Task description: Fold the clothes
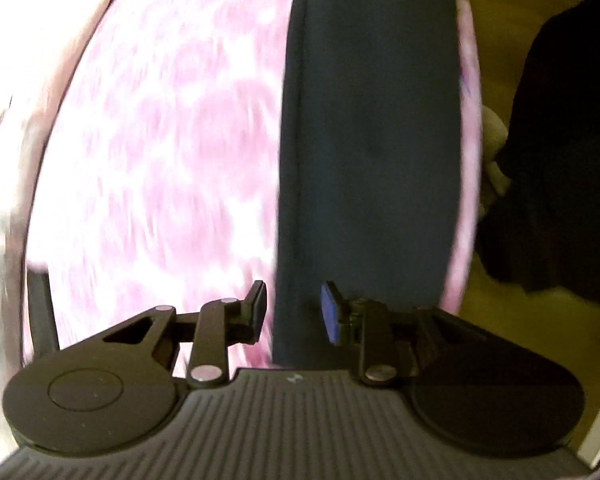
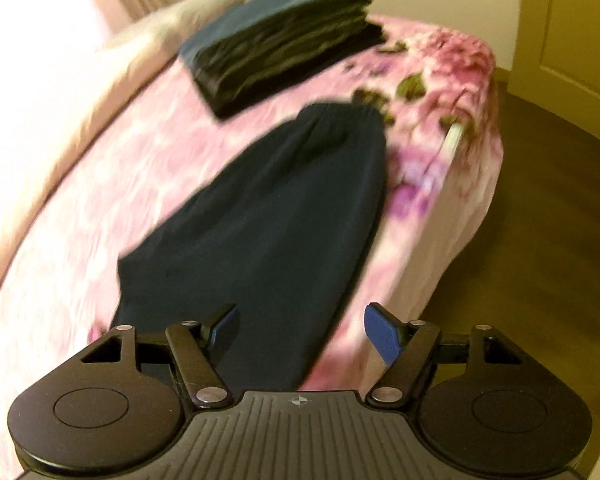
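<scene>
Left gripper (image 1: 293, 312): jaws apart, empty; navy trousers (image 1: 368, 140) stretch lengthwise straight ahead on the pink floral bedspread (image 1: 172, 140).
Right gripper (image 2: 300, 330): wide, empty; trousers (image 2: 268, 208) run away toward their waistband (image 2: 340, 114), near end between the fingers; folded stack (image 2: 284, 48) beyond.

One pair of navy trousers (image 2: 268, 200) lies flat on the one pink floral bedspread (image 2: 160, 152), and one stack of folded dark clothes (image 2: 284, 46) sits beyond the trousers' waistband (layers too blurred to count, looks like several). One pale pillow (image 2: 180, 20) just beside that stack, toward the head of the bed. Left wrist view: one dark heap (image 1: 560, 160) on the floor off the bedspread's edge; grippers count two, left gripper (image 1: 294, 312) and right gripper (image 2: 300, 330), both spread, nothing held.
</scene>
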Demonstrator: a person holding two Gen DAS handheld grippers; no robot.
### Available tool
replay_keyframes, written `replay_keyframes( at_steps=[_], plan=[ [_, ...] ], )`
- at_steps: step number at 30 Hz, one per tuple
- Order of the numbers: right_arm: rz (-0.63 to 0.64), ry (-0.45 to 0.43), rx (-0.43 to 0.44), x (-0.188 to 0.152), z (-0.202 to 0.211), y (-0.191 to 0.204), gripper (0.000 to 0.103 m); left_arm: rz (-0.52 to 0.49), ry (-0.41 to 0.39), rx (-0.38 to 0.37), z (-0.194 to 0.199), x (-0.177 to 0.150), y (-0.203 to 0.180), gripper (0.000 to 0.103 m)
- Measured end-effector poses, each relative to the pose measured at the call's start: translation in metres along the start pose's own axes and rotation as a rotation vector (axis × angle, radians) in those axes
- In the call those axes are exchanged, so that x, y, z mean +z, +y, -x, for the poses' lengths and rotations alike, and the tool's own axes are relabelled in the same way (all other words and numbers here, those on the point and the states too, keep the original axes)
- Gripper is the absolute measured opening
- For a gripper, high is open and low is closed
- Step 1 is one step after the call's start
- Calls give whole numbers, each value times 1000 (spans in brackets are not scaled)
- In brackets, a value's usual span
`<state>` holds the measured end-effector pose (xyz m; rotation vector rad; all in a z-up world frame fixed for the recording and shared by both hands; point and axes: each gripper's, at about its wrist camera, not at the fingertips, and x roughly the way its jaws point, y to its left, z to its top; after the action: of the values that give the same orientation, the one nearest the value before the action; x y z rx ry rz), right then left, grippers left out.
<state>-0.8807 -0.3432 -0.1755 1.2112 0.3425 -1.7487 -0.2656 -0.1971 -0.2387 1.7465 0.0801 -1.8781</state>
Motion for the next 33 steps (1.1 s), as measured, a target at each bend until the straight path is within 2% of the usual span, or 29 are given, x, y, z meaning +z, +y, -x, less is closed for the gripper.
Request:
replay_keyframes(
  at_steps=[4, 9, 16, 18, 20, 22, 23, 24, 25, 29, 33],
  plan=[
    [-2, -40, 18, 38, -17, -18, 72, -17, -62, -1, -8, 75, 4, 26],
    [-11, -52, 44, 78, -57, -53, 72, -43, -85, -26, -25, 177, -12, 26],
    [-96, -44, 132, 109, -108, -97, 72, -201, -136, -116, -55, 317, -49, 26],
    [-123, -41, 165, 112, -114, -102, 47, -244, -158, -127, -62, 353, -56, 26],
    [-144, -38, 193, 113, -116, -103, 46, -250, -182, -125, -68, 387, -56, 26],
    [-116, -44, 204, 112, -113, -97, 29, -247, -207, -126, -70, 416, -55, 26],
    [-68, -48, 190, 111, -112, -90, 13, -246, -219, -127, -70, 430, -55, 26],
    [-22, -52, 176, 110, -110, -84, 7, -246, -230, -129, -71, 442, -55, 26],
    [-1, -55, 178, 108, -108, -82, 3, -257, -239, -130, -71, 452, -57, 26],
    [17, -68, 182, 108, -105, -87, 2, -318, -266, -137, -73, 476, -66, 26],
    [-32, -51, 192, 121, -121, -115, 1, -339, -273, -146, -76, 483, -74, 26]
  ],
)
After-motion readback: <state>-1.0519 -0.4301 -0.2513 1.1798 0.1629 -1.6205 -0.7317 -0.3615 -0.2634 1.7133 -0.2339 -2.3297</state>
